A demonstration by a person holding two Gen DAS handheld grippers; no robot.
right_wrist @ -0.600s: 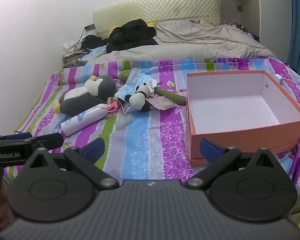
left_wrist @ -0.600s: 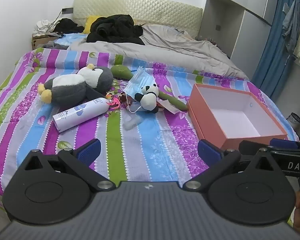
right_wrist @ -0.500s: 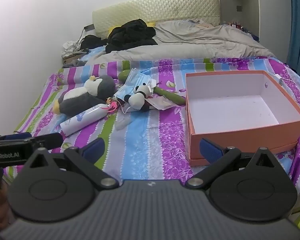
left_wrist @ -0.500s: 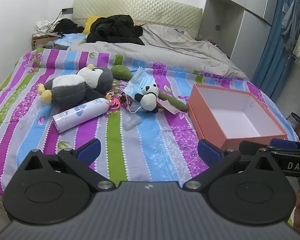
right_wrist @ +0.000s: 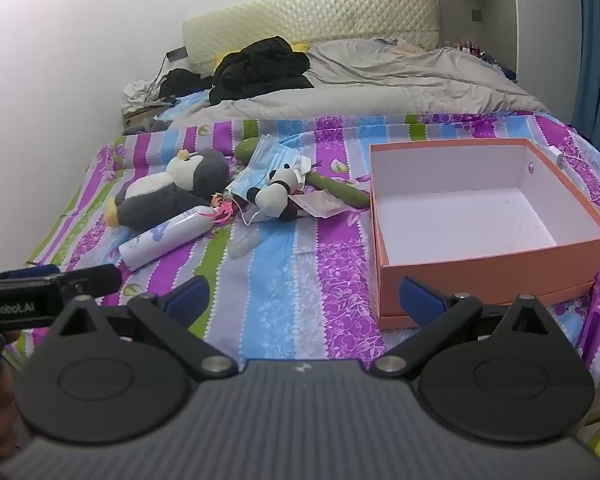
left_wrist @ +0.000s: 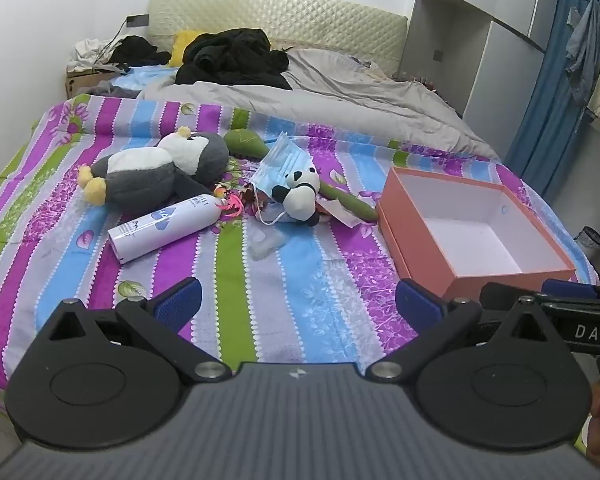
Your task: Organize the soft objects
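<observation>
A grey and white penguin plush (left_wrist: 156, 174) (right_wrist: 172, 192) lies on the striped bedspread at the left. A small panda plush (left_wrist: 298, 196) (right_wrist: 274, 194) lies beside blue face masks (left_wrist: 282, 164) (right_wrist: 260, 168) and a long green plush (left_wrist: 350, 202) (right_wrist: 340, 188). An empty orange box (left_wrist: 420, 240) (right_wrist: 460, 272) stands open at the right. My left gripper (left_wrist: 298, 304) is open and empty above the bed's near edge. My right gripper (right_wrist: 304, 300) is open and empty, just in front of the box.
A white spray bottle (left_wrist: 164, 228) (right_wrist: 166, 236) lies by the penguin, with a pink trinket (left_wrist: 230, 204) and a clear plastic piece (left_wrist: 266, 242). Black clothes (left_wrist: 232, 56) and a grey duvet (left_wrist: 340, 96) cover the far bed. A wardrobe and blue curtain (left_wrist: 552, 92) stand at the right.
</observation>
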